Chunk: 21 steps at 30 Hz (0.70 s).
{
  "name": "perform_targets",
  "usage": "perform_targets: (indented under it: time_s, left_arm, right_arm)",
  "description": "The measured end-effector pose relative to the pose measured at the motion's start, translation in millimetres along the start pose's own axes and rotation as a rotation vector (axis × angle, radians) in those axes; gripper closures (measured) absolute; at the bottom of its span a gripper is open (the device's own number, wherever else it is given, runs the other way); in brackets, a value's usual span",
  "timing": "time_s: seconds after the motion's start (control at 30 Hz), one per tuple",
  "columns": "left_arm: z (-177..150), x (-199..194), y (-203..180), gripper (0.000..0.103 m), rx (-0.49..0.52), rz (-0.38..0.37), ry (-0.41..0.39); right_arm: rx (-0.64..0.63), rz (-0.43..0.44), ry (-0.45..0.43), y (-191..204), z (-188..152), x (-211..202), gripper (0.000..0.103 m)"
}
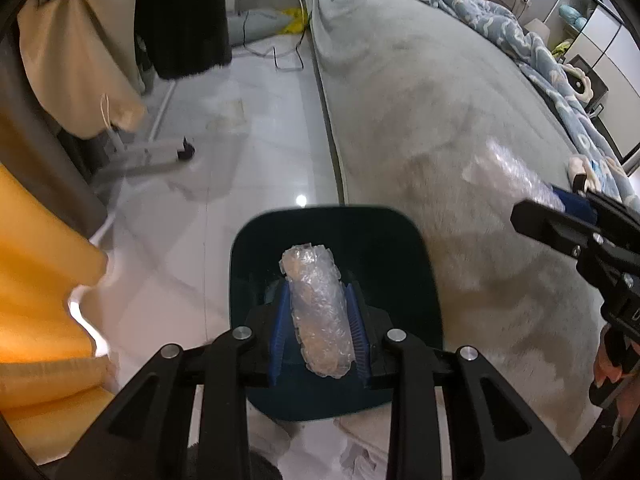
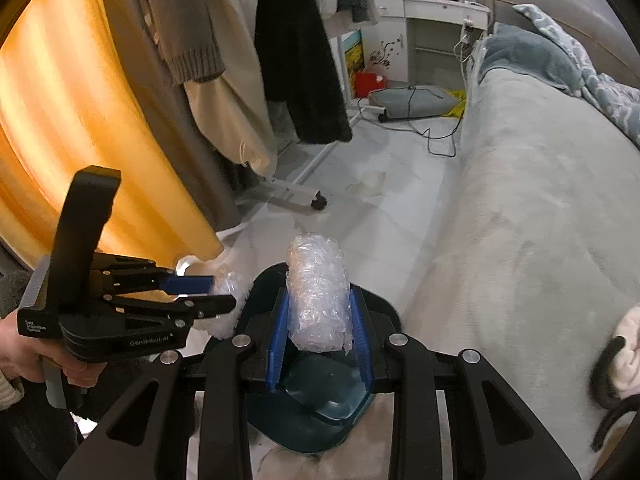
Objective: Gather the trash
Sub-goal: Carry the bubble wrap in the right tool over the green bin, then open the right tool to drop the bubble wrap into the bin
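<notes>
Only the right wrist view shows the bin [image 2: 316,408] floor; both grippers clamp bubble-wrap rolls.

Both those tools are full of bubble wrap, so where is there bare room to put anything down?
The grey bedspread lies bare between the floor edge and the rumpled blue quilt. The white floor is free between bed and clothes rack base. It is crowded over the dark bin, where both tools meet, and by the far cables.
</notes>
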<state>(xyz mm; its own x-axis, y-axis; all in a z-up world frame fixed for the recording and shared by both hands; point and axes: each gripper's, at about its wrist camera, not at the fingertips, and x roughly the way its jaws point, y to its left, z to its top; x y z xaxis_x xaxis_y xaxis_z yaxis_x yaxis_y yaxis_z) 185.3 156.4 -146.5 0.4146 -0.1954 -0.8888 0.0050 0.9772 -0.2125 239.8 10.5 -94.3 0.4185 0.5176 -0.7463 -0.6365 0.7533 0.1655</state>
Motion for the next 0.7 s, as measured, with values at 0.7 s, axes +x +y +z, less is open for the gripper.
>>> perform_targets:
  time_s: [0.7]
  left_arm:
    - [-23,22,14,0.045,0.022,-0.019,0.190]
  right_arm:
    - [0.012,0.027,0.191,14,-15,60,0.073]
